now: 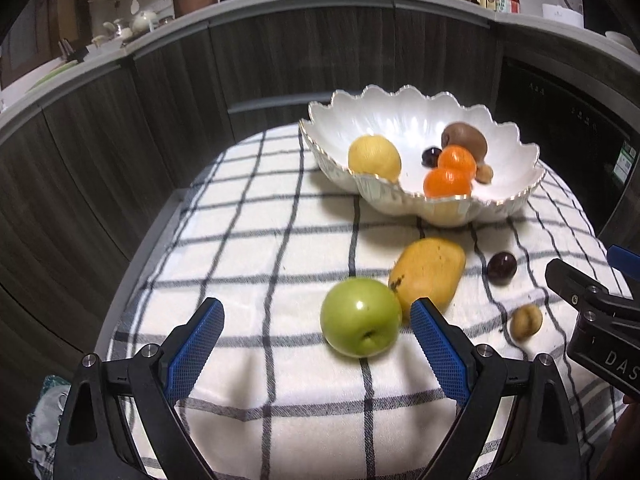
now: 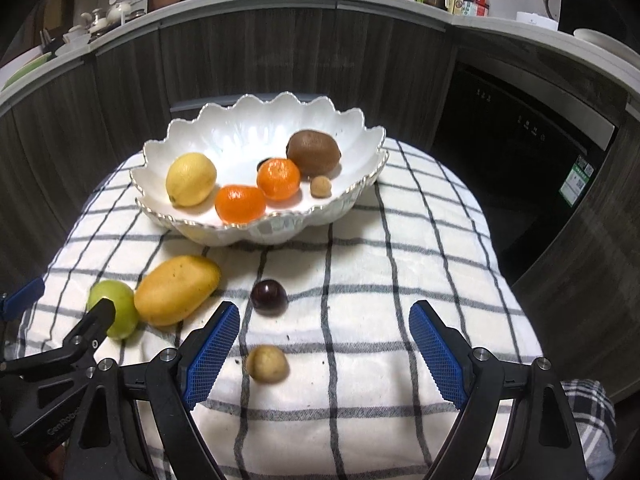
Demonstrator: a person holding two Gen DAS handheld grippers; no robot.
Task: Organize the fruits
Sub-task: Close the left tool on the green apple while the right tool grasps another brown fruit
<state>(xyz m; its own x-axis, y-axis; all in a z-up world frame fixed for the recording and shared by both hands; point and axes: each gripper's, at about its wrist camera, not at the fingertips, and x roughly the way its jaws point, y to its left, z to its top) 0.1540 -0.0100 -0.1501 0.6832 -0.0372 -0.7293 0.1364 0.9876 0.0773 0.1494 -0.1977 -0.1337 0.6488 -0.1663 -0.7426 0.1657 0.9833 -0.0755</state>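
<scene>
The green apple (image 1: 361, 317) (glossy, stem dimple facing the camera) sat touching the yellow mango (image 1: 427, 273). Left gripper (image 1: 316, 326) & right gripper (image 2: 324, 330) both hung w/ jaws spread, holding nothing.

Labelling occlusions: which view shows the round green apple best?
Left wrist: the round green apple sits whole and close, between the open left gripper's fingers. Right wrist shows it at the edge, partly hidden.

dark fruit (image 2: 265, 163) (behind tangerine (image 2: 278, 178)) mostly hidden
</scene>
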